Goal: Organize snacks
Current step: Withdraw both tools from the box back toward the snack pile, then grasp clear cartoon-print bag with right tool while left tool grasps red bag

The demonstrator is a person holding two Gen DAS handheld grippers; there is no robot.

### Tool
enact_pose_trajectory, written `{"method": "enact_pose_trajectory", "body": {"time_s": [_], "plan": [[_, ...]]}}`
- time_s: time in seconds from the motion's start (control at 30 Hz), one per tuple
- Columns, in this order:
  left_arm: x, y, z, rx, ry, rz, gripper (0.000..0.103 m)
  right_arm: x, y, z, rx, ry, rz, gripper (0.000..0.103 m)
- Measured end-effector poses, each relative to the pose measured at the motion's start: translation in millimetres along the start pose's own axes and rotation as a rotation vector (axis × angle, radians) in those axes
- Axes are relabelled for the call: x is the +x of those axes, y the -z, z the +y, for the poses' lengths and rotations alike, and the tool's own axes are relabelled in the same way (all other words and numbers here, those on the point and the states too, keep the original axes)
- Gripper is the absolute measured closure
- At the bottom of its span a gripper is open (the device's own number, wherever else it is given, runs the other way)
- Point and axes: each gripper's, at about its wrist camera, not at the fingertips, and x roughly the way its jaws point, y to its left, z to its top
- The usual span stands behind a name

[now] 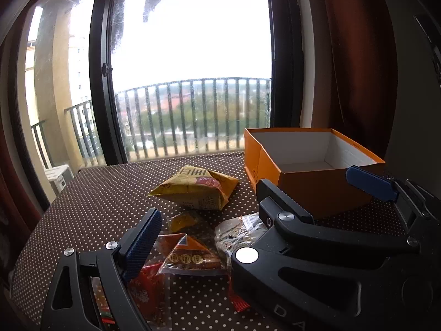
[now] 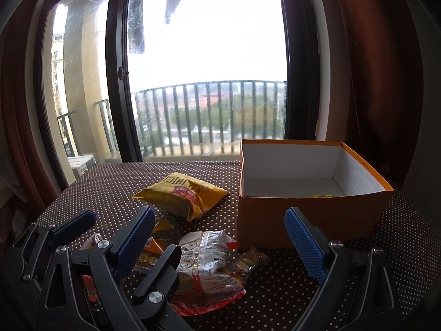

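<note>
Left wrist view: the left gripper point(image 1: 209, 245) stands spread wide over a heap of small packets point(image 1: 190, 259), pinching nothing. The right gripper point(image 2: 220, 242) is likewise spread and empty. At 12 o'clock a yellow snack bag point(image 2: 180, 195) lies flat, long axis running 9 to 3. At 2 o'clock sits the orange box point(image 2: 308, 212); only the right wrist view shows a yellow item point(image 2: 323, 196) inside it.

orange box point(image 2: 308, 215), yellow bag point(image 2: 182, 195), open right gripper point(image 2: 220, 245)
</note>
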Motion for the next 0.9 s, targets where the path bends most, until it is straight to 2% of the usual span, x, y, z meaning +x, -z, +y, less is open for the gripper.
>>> {"method": "enact_pose_trajectory", "body": {"time_s": [0.27,0.5,0.9], "plan": [[-2.4,23.0,14.1,-0.03,-0.056,-0.002,0.012,8.5,19.3,21.0,-0.033,-0.06,-0.004,0.006],[9.9,41.0,25.6,-0.063,-0.087,0.035,0.012,30.8,35.6,30.0,-0.038,-0.106,0.039,0.006],[48.0,68.3,38.8,-0.099,-0.096,0.137,0.012,60.3,60.8,32.8,-0.075,-0.069,0.12,0.006]]}}
